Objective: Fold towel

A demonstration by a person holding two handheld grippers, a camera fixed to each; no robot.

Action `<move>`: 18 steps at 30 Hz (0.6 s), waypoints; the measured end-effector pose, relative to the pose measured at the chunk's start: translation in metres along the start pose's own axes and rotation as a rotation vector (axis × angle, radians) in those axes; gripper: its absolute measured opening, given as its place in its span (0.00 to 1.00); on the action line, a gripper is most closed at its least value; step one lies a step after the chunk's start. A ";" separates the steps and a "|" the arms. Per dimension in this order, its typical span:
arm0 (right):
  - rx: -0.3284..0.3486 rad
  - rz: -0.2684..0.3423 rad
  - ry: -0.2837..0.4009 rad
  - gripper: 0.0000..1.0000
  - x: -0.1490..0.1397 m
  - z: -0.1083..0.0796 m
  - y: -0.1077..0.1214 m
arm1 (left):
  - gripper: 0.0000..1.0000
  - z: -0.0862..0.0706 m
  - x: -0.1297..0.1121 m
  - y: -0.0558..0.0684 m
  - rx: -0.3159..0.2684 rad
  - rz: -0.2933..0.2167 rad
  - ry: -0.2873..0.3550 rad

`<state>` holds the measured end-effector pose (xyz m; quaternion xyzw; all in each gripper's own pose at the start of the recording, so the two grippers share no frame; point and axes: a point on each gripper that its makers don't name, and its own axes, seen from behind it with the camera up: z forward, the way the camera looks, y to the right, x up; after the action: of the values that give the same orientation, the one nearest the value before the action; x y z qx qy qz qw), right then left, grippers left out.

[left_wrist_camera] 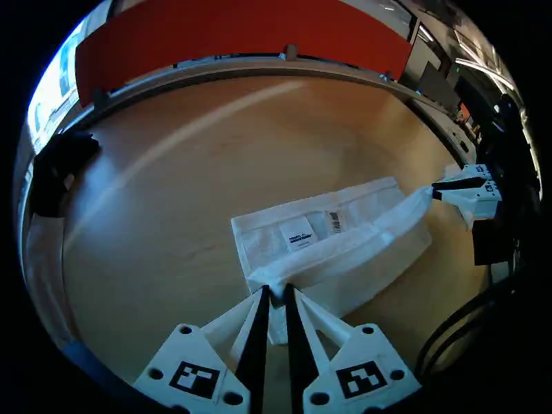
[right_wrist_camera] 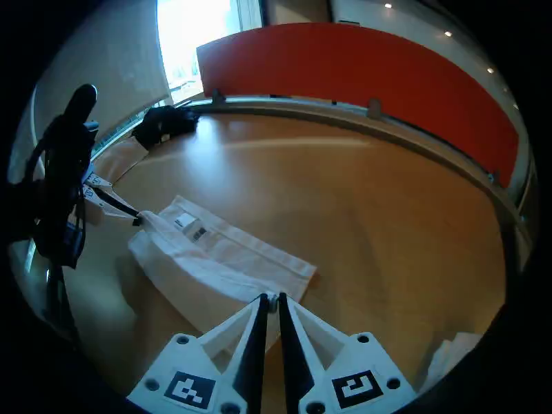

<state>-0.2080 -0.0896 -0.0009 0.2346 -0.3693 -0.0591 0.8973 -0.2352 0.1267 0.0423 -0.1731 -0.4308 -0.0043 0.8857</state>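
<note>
A white towel (left_wrist_camera: 359, 207) lies folded on the wooden table (left_wrist_camera: 207, 159), its label patch facing up. My left gripper (left_wrist_camera: 275, 295) is shut on one end of the towel's near edge, which is lifted into a raised ridge. That ridge runs to the right gripper (left_wrist_camera: 436, 190), seen farther off with its jaws closed on the other end. In the right gripper view, the right gripper (right_wrist_camera: 270, 301) is shut on the towel (right_wrist_camera: 228, 259) at its near corner. There the left gripper (right_wrist_camera: 138, 219) pinches the far corner.
An orange panel (left_wrist_camera: 241, 31) (right_wrist_camera: 359, 76) stands along the table's back edge. A black object (left_wrist_camera: 58, 169) (right_wrist_camera: 164, 122) lies near the table's corner. Dark cables (left_wrist_camera: 476, 310) hang at the right. Something white (right_wrist_camera: 448, 359) sits at the lower right edge.
</note>
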 end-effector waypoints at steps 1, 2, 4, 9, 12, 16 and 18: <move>-0.002 0.004 0.000 0.12 0.000 0.002 0.001 | 0.17 0.002 0.001 -0.001 0.003 -0.001 0.004; -0.004 0.007 0.000 0.12 0.000 0.004 0.001 | 0.17 0.005 0.002 -0.003 0.007 -0.002 0.009; -0.009 0.010 0.002 0.12 0.000 0.007 0.002 | 0.18 0.009 0.004 -0.006 0.016 -0.006 0.019; -0.025 0.015 0.007 0.14 0.003 0.015 0.005 | 0.22 0.018 0.010 -0.013 0.036 -0.017 0.041; -0.037 0.020 0.012 0.18 0.004 0.017 0.008 | 0.24 0.021 0.013 -0.017 0.046 -0.022 0.052; -0.051 0.019 0.017 0.32 0.005 0.018 0.012 | 0.38 0.021 0.016 -0.021 0.062 -0.025 0.061; -0.060 0.014 0.021 0.42 0.005 0.017 0.014 | 0.49 0.020 0.016 -0.024 0.070 -0.024 0.062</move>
<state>-0.2166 -0.0851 0.0195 0.2054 -0.3594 -0.0615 0.9082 -0.2442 0.1131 0.0732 -0.1367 -0.4051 -0.0054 0.9040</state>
